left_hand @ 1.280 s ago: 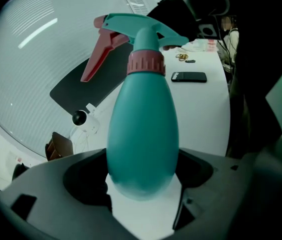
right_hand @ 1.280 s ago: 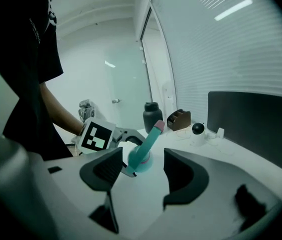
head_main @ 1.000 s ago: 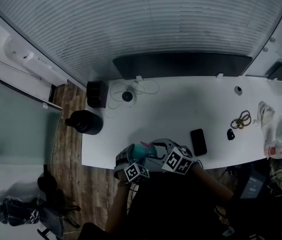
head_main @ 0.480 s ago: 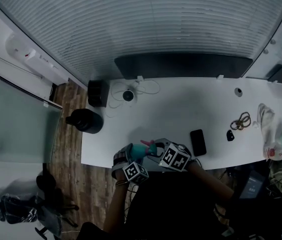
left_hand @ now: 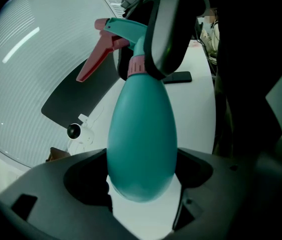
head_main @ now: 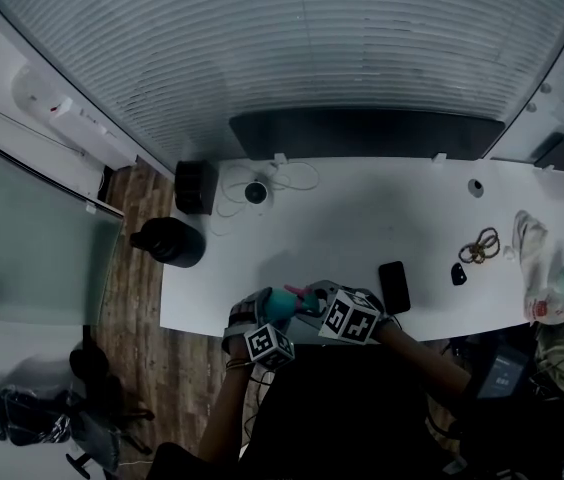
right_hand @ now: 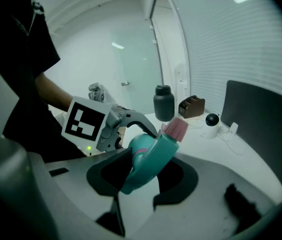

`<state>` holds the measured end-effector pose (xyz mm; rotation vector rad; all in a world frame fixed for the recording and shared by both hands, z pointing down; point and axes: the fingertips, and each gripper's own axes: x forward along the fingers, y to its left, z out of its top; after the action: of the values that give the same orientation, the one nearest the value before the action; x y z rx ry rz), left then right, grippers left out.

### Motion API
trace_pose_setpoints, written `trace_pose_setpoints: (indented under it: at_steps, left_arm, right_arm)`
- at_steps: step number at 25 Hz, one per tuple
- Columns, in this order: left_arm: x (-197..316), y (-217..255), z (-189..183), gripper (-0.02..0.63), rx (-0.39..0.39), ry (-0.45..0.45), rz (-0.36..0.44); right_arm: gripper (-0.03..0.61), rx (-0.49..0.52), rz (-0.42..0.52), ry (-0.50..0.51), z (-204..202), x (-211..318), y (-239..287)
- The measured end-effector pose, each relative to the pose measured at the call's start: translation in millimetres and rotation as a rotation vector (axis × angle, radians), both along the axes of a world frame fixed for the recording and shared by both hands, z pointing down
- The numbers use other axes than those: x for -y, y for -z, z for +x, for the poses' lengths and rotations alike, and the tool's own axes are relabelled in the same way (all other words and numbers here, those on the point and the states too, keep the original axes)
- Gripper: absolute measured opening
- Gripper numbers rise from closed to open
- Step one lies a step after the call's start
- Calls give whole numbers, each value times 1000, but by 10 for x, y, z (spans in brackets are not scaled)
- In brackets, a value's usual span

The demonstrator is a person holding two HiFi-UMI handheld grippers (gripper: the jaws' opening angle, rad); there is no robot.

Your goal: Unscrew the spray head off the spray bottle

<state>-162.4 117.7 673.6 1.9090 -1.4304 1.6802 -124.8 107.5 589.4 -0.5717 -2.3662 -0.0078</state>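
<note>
I see a teal spray bottle (head_main: 280,305) held over the white table's near edge (head_main: 192,320). My left gripper (head_main: 260,318) is shut on its round body (left_hand: 142,134), both jaws pressed to its sides. The teal spray head (left_hand: 123,31) with a pink trigger (left_hand: 97,59) points away from that gripper. In the right gripper view the spray head (right_hand: 153,156) lies between the jaws of my right gripper (right_hand: 143,171), which are closing around it. One right gripper finger (left_hand: 166,29) crosses the bottle's pink collar.
A black phone (head_main: 394,285) lies to the right of the grippers. A dark flask (head_main: 169,243) stands off the table's left end. A small white camera (head_main: 254,192) with cables, a dark monitor (head_main: 362,131), a coiled cord (head_main: 482,240) and a bag (head_main: 547,268) sit farther back and right.
The right gripper has shifted in over the spray head. Both grippers and the bottle have moved slightly nearer the table's front edge.
</note>
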Motion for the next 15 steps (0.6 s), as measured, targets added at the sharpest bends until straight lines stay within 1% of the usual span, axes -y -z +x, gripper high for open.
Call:
trace_pose_setpoints:
  at_steps: [3,5,8,10,12,13,14,15]
  left_arm:
    - [-58,18,118,394,-90,-53,-38]
    - [-117,47,219,394,-167,-116,-76]
    - [-244,172,424,394,-305,-273,-134]
    - [-384,278,584,394,-401,-406,-201]
    - [-522,371,707,394,-481,-529,-271]
    - [-558,404,744,394,-509,-569,-291]
    - [-561,431,757,394,-525,-588,-291]
    - [-530,454,745,394,-534,-584,-271]
  right_arm:
    - [138,20,137,130,56,-94,51]
    - [138,40,238,249,117,-180,111]
    - [138,109,393,488,259,-385,268]
    - [138,166,492,661,376,-559,368]
    - [138,232,603,802,444,-691,470]
    - [138,262,656,846,454,-721,529]
    - [138,281,698,868,455,-727,574]
    - [138,292,728,867,439,-707,602]
